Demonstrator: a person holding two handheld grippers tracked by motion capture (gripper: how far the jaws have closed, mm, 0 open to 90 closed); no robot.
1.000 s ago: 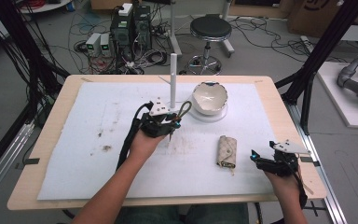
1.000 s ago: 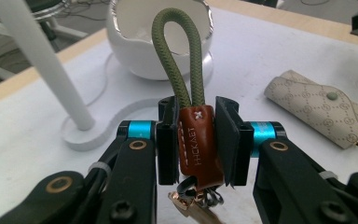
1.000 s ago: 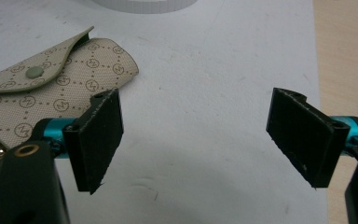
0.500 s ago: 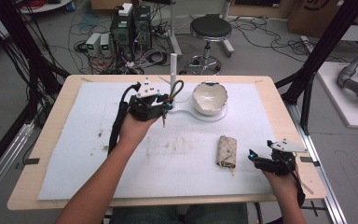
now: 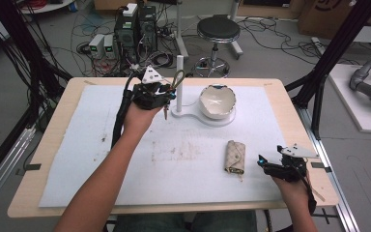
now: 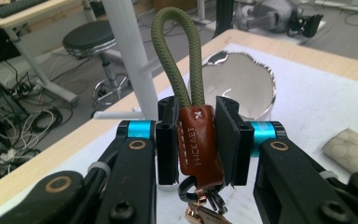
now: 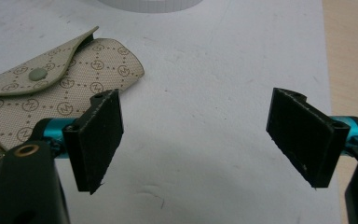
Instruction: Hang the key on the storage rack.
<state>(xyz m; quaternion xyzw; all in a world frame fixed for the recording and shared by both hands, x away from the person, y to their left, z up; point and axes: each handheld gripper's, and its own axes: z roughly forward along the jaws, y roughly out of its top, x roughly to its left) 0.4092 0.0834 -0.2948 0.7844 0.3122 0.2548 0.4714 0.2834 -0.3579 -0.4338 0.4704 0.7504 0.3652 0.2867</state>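
White mat (image 5: 101, 159), left tongs (image 6: 198, 135) clamping "HICKAET" keychain (image 6: 196, 140), right tongs (image 7: 200, 140) apart.

Beyond the wooden table (image 5: 53, 145) lies a grey floor (image 5: 270, 53) strewn with tangled cables (image 5: 84, 29). A round black stool (image 5: 218, 29) stands near stacked black computer boxes (image 5: 136, 26). Black frame posts (image 5: 338, 48) slant at either side.
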